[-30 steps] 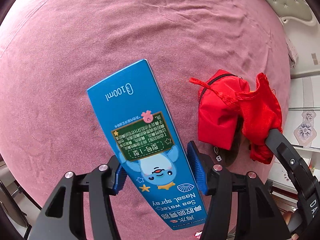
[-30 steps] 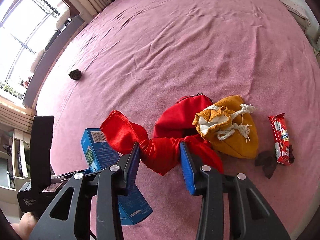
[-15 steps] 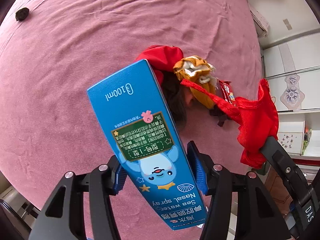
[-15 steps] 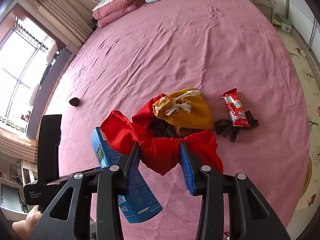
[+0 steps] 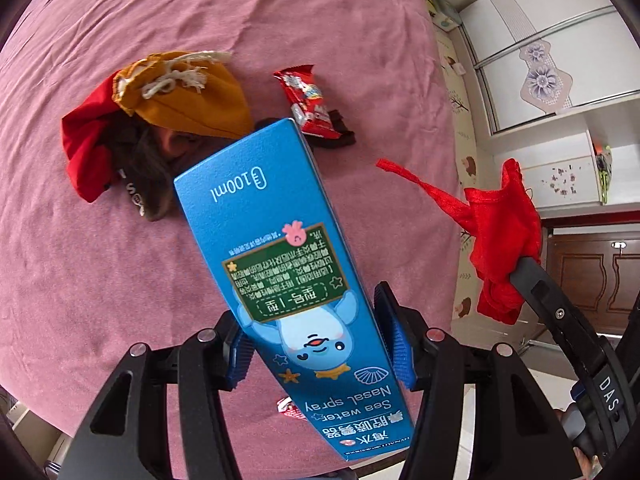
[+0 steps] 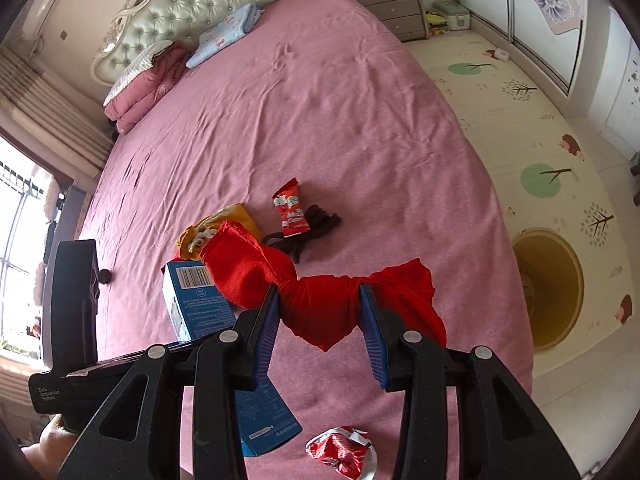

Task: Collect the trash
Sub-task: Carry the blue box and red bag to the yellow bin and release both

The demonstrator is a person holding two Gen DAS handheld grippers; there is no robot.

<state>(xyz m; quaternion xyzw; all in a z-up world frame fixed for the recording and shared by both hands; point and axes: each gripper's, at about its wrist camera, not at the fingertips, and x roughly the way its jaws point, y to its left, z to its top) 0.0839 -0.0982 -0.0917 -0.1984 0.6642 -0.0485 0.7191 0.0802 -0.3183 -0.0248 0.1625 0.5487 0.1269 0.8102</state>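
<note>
Spreading across both views: a pink bed, its sheet lightly wrinkled, with a yellow bin standing on the floor mat off its right edge.

Lying near the middle of the bed: a mustard pouch resting on a red cloth heap, and just to the right a red snack wrapper overlapping something dark.

Hanging above the bed, at the near left: a blue box clamped at its lower half in the left gripper, pads pressing both long sides. Probably handling as light, stiff cardboard with a glossy, slightly slippery skin; gripping across the narrow faces looking sound, though squeezing hard likely denting it.

Hanging to the right of that: a red bag bunched and pinched at its waist in the right gripper, jaws closed on the fabric, loose ends drooping either side. Seeming soft, light and satiny; taking hold at a gathered fold holding better than at one slick layer.

Sitting at the nearest edge of the bed, below the right gripper: a crumpled red wrapper, not yet collected; likely weightless and crinkly, best pinched on a raised ridge.
</note>
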